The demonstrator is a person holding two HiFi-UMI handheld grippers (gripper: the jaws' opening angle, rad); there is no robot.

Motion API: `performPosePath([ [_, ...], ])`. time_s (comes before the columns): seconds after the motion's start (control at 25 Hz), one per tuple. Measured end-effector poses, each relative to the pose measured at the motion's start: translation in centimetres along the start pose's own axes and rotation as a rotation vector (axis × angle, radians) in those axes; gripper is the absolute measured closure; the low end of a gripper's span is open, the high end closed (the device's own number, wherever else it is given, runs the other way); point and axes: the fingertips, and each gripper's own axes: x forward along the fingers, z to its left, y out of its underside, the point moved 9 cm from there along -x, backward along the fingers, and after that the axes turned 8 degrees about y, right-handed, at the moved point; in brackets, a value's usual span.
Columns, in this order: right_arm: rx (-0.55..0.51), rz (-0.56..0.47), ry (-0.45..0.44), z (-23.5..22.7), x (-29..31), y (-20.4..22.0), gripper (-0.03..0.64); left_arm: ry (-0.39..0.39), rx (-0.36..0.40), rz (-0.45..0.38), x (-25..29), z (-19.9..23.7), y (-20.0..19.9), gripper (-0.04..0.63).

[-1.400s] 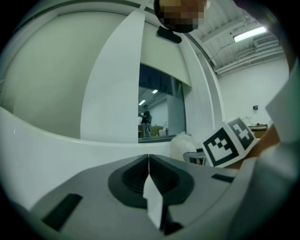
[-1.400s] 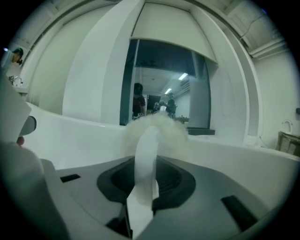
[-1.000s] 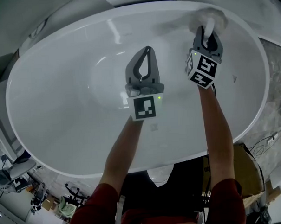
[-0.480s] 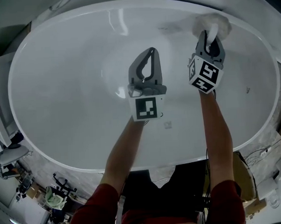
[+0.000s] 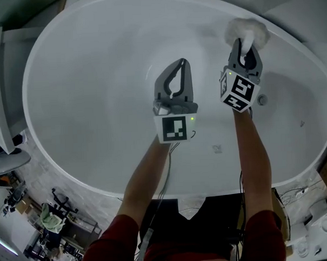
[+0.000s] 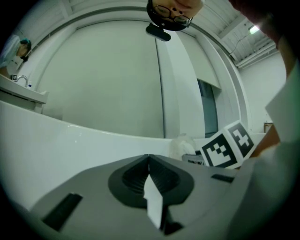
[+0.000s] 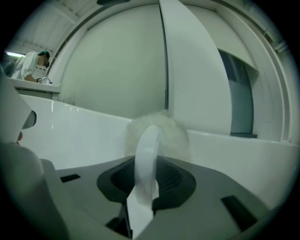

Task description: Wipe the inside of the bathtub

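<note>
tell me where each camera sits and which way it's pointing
Head view: on the person's head, looking steeply down into the bathtub; both forearms, the left gripper and the right gripper show.
Left gripper view: rides the left gripper, looking along its shut jaws toward the tub wall; the right gripper's marker cube shows.
Right gripper view: rides the right gripper, looking along jaws clamped on the handle of the fluffy white pad.
Shared: all three views show that pad.

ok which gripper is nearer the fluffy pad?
Right. The right gripper is shut on the pad by its handle, with the pad just ahead of it. The left gripper is shut, empty, apart at the pad's lower left in the head view.
</note>
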Motion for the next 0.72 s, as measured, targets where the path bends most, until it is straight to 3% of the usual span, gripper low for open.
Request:
performPosePath([
  [0.28,-0.011,-0.025,-0.101,10.5,0.1,-2.0,0.520,-0.084,-0.007,0.015,-4.0,7.9,0.6,0.580],
  [0.44,-0.056,-0.046,-0.173,16.4,0.1,-2.8,0.520,-0.103,0.036,0.032,-6.3,11.7,0.9,0.580],
  [0.72,-0.066,-0.050,-0.259,26.3,0.1,-4.5,0.520,-0.175,0.018,0.019,-10.3,18.3,1.6,0.580],
])
